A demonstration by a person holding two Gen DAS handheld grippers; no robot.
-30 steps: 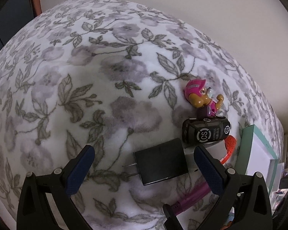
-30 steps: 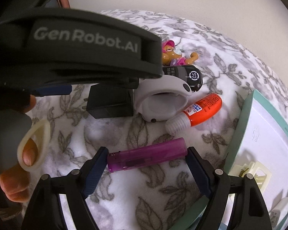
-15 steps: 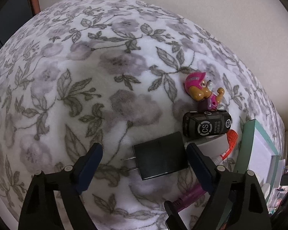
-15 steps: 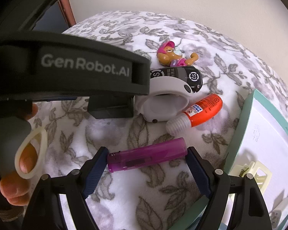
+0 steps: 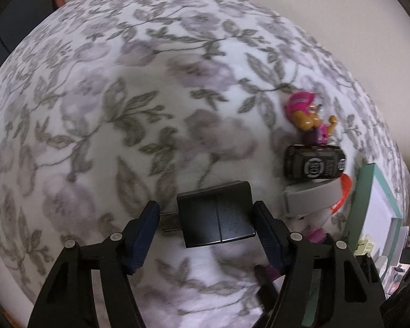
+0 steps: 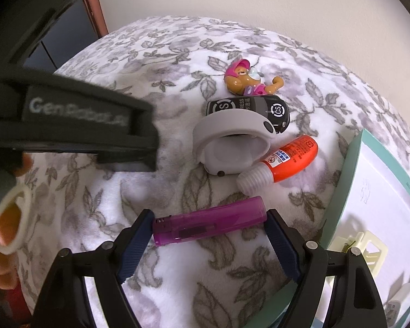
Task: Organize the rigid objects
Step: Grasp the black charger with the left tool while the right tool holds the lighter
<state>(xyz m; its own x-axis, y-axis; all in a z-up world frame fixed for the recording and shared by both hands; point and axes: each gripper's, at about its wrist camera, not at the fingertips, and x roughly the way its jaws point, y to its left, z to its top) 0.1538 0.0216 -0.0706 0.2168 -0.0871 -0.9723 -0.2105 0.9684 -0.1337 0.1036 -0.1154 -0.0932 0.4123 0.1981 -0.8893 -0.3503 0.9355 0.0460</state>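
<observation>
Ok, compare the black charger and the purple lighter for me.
The charger is a squat, opaque black block with metal prongs sticking out toward the left finger; the lighter is a long, slim, see-through purple stick. The charger sits between the fingers of the left gripper, the lighter between those of the right gripper. Both lie flat on the flowered blanket, framed by open jaws.

Each black gripper (image 5: 206, 225) (image 6: 209, 232) has ribbed navy pads, silver screws and white "GenRobot.AI" lettering.
</observation>
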